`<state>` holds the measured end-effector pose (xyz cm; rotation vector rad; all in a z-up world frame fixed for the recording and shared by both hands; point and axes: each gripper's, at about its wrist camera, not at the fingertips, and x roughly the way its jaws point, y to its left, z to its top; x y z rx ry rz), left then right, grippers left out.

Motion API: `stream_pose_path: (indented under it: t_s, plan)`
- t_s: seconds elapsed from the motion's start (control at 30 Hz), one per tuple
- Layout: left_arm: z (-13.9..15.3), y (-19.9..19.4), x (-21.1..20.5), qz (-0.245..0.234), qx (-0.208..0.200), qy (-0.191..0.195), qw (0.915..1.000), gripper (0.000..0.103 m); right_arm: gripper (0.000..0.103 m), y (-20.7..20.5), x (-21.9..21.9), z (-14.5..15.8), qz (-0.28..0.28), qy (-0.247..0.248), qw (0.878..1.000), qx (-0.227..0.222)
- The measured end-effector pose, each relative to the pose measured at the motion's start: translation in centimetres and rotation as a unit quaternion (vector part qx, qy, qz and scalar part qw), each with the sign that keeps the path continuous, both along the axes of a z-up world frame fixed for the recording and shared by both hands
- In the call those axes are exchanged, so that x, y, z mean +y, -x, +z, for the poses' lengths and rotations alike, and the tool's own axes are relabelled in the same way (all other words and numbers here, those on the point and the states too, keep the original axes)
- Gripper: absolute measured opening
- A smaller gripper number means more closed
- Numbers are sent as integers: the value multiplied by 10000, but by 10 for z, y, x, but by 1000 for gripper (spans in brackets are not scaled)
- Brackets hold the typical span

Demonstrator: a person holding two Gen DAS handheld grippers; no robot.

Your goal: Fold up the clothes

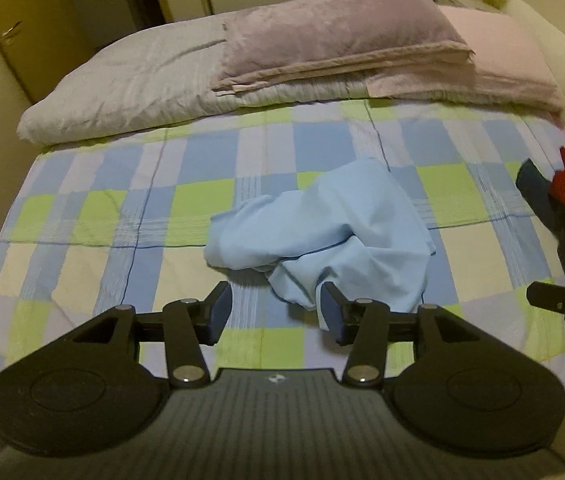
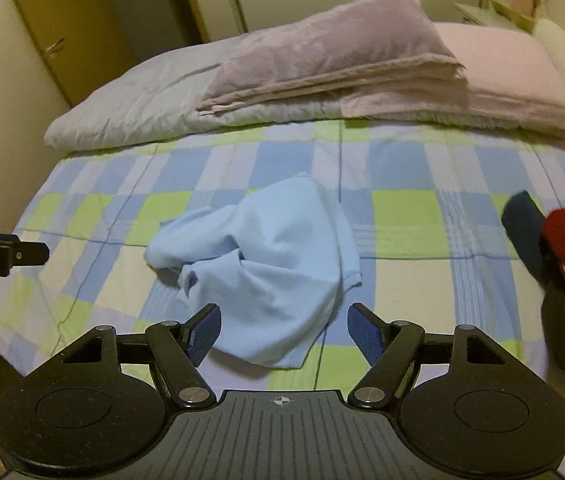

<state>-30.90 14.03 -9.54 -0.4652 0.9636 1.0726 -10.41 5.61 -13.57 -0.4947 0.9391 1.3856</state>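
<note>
Approaching the crumpled light-blue cotton garment (image 2: 258,264) lying mid-bed on the blue, green and cream checked bedspread (image 1: 122,208); folding is not yet started. Left gripper (image 1: 276,314) and right gripper (image 2: 284,334) are both hanging above its near edge, jaws apart, nothing between the pads. Next move is likely calling for pinching two corners and spreading it flat. Bare bedspread is lying open left of the garment; the dark and red clothes pile (image 2: 562,248) is crowding the right side.
</note>
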Motion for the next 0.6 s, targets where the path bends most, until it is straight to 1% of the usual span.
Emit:
stream_pose_path:
  t_s: [0.17, 0.37, 0.6]
  plan:
    - [-3, 3, -18, 374, 17, 37, 9993, 45, 73, -4, -17, 4, 108, 60, 9999, 31]
    - [-8, -6, -58, 487, 42, 58, 9988, 45, 73, -25, -48, 4, 74, 155, 9999, -20]
    - [-14, -8, -106, 611, 81, 92, 9981, 45, 73, -51, -78, -8, 44, 219, 9997, -66]
